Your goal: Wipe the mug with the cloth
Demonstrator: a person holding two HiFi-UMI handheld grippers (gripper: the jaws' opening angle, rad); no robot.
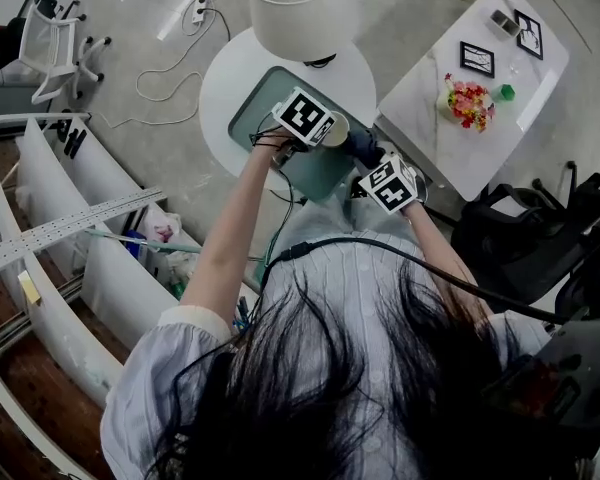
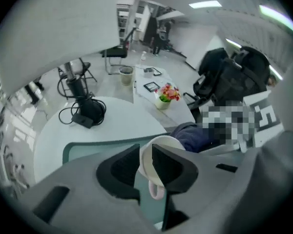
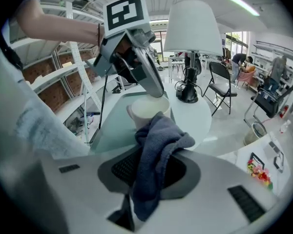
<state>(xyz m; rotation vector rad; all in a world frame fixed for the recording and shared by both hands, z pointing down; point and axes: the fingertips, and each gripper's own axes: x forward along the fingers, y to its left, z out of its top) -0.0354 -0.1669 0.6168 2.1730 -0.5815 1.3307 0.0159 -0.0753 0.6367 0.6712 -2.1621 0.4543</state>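
Observation:
A white mug [image 2: 155, 156] is held up over the teal tray [image 1: 320, 168]. My left gripper [image 2: 145, 165] is shut on its rim, one jaw inside and one outside, the handle hanging below. In the right gripper view the mug [image 3: 147, 112] sits just ahead, beneath the left gripper [image 3: 146, 77]. My right gripper [image 3: 154, 167] is shut on a dark blue cloth [image 3: 156, 150], whose bunched top touches the mug's near side. From the head view, both grippers [image 1: 302, 118] [image 1: 390, 186] meet over the tray, with the cloth [image 1: 362, 148] between them and the mug [image 1: 335, 131] partly hidden.
The tray lies on a round white table [image 1: 225, 78] with a white lamp [image 1: 300, 8] at its back. A marble side table [image 1: 450, 118] with flowers [image 1: 467, 101] and frames is at the right. Shelving [image 1: 50, 228] curves along the left; a black chair [image 1: 540, 228] stands right.

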